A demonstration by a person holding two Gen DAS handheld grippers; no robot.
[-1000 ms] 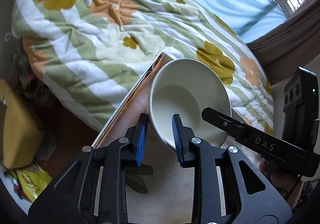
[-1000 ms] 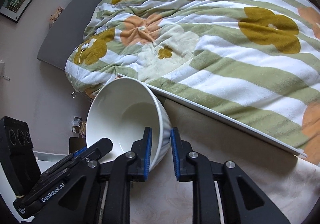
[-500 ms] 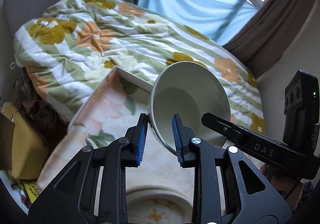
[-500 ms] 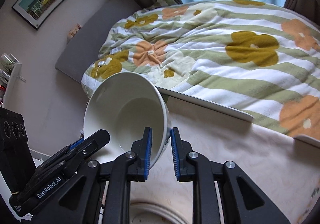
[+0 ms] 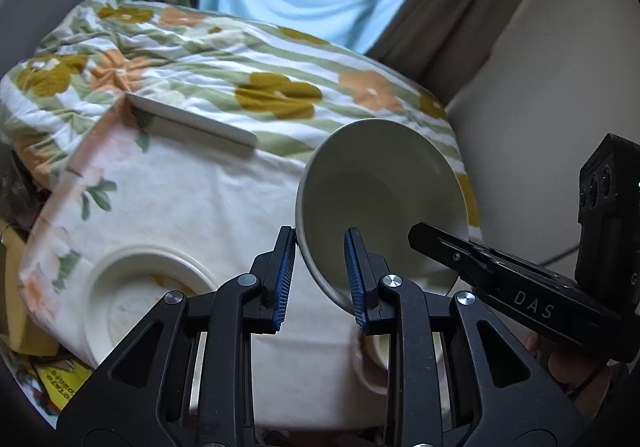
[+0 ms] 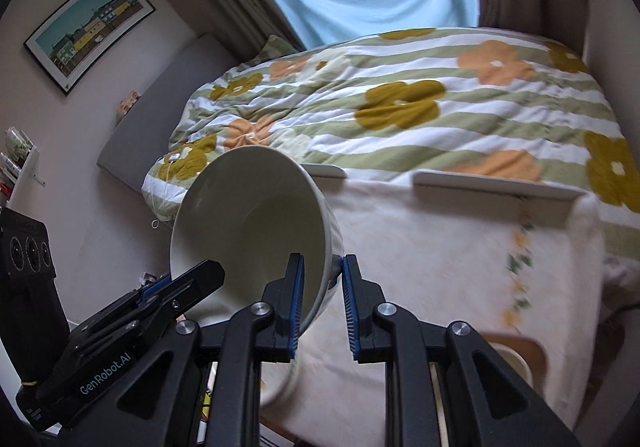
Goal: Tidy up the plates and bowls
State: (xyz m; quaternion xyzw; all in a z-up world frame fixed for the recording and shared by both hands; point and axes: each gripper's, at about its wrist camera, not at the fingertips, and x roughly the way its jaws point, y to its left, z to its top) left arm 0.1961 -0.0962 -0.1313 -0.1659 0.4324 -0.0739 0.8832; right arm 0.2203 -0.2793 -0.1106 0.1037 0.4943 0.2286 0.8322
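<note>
Bowl (image 5: 382, 203) looks like glazed ceramic, so heavy-ish, slick and chippy, hanging tilted over the cloth-covered table (image 5: 224, 203) with both the left tongs (image 5: 320, 279) and right tongs (image 6: 318, 301) pinching its rim, plate (image 5: 132, 299) down at 8 o'clock.

Plate (image 5: 148, 299) below; tablecloth (image 5: 208, 199) seemingly bare.

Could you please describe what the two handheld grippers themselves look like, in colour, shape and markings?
The left gripper and the right gripper both have matte black angular frames with triangular cut-outs, silver pivot bolts and ribbed blue pads. The right one's side reads "DAS"; the left one's reads "GenRobot.AI". Each carries a black box with round sockets.
</note>
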